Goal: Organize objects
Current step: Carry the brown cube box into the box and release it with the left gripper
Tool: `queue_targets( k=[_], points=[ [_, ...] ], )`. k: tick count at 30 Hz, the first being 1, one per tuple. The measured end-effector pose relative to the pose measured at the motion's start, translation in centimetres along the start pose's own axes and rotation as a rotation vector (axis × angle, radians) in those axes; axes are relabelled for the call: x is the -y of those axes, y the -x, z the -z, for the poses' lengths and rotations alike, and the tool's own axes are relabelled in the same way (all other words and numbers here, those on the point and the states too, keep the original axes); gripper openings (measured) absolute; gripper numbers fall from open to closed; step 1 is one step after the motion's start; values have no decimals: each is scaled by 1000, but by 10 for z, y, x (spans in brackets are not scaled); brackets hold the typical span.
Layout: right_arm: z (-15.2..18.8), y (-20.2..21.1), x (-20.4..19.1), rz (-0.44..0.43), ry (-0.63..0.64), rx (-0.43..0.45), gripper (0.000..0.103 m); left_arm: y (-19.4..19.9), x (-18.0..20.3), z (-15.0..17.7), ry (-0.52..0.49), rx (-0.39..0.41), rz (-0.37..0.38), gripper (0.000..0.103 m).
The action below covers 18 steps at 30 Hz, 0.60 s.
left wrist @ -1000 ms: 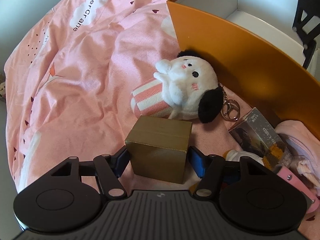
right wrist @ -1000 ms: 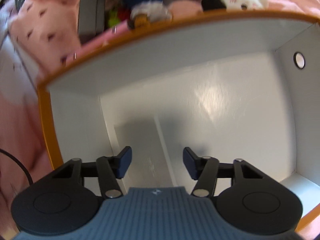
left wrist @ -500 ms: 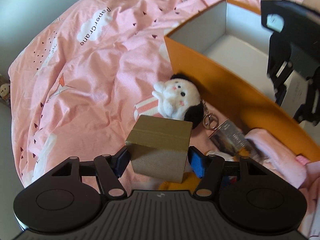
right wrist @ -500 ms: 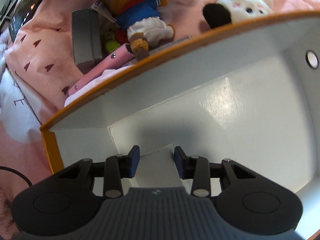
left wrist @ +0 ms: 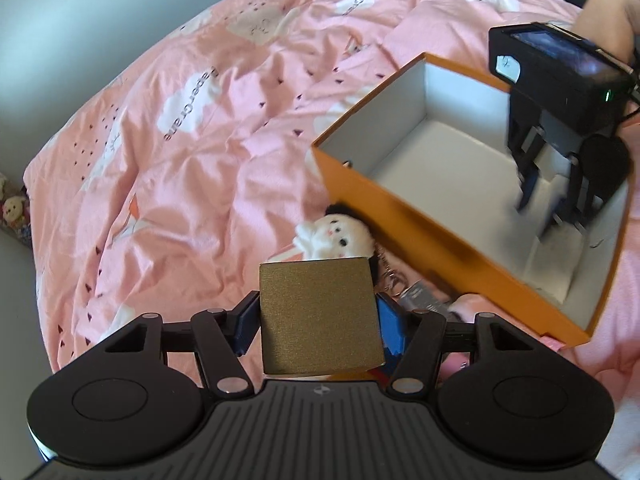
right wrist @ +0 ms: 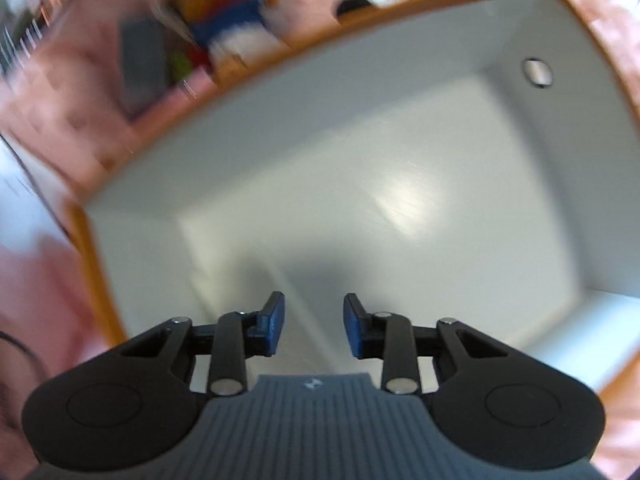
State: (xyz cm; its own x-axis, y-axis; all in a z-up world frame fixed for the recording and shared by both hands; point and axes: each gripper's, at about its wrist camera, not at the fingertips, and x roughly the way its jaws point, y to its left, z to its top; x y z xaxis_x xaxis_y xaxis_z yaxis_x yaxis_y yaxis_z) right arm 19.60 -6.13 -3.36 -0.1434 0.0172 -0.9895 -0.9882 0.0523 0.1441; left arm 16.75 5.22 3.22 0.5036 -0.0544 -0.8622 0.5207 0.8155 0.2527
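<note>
1. The left gripper (left wrist: pixel 318 322) sits at the bottom centre of the left wrist view, and its blue pads press on both sides of a gold box (left wrist: pixel 318 316); the log-like motion of its jaws is a slight closing on that box.
2. The gold box is held up off the bed, its flat grainy face turned toward the camera, and it hides part of the things below it.
3. Just above the gold box lies a white plush toy (left wrist: pixel 334 234) with black ears, on the pink bedsheet (left wrist: pixel 180 152).
4. The plush toy lies beside the near outer wall of an orange box (left wrist: pixel 420 236) with a white inside, which fills the right half of the view.
5. A metal keyring (left wrist: pixel 390 282) shows just right of the gold box, near a small grey packet (left wrist: pixel 424 298).
6. The right gripper (left wrist: pixel 544 208) reaches down into the orange box at the right of the left wrist view, blurred.
7. In the right wrist view the right gripper (right wrist: pixel 314 326) stands at the lower centre with a narrow gap between its pads, and its jaws are closing; nothing is pinched between them.
8. Below it is the white floor of the orange box (right wrist: pixel 96 272), with a flat pale piece at the lower left that is too blurred to name.
9. Beyond the rim, at the upper left, a stuffed toy in blue (right wrist: pixel 232 28) and a grey block (right wrist: pixel 142 68) lie blurred on the sheet.
</note>
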Motion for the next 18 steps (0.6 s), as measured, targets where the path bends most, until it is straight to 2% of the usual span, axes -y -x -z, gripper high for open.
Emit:
queue_targets(
  k=[2, 7, 10, 13, 16, 18],
  points=[
    [4, -4, -6, 64, 36, -46, 23, 5, 6, -4, -7, 14, 17, 69],
    [12, -19, -19, 120, 84, -101, 15, 16, 34, -17, -70, 45, 84, 69],
    [15, -22, -26, 87, 77, -103, 13, 16, 57, -25, -132, 56, 127, 69],
    [18, -21, -36, 86, 98, -103, 5, 14, 81, -34, -196, 62, 169, 69],
    [18, -17, -38, 96, 65, -88, 6, 7, 101, -41, -273, 46, 207, 69],
    [18, -7, -37, 106, 19, -33, 8, 1, 112, -45, -321, 22, 216, 69]
  ],
)
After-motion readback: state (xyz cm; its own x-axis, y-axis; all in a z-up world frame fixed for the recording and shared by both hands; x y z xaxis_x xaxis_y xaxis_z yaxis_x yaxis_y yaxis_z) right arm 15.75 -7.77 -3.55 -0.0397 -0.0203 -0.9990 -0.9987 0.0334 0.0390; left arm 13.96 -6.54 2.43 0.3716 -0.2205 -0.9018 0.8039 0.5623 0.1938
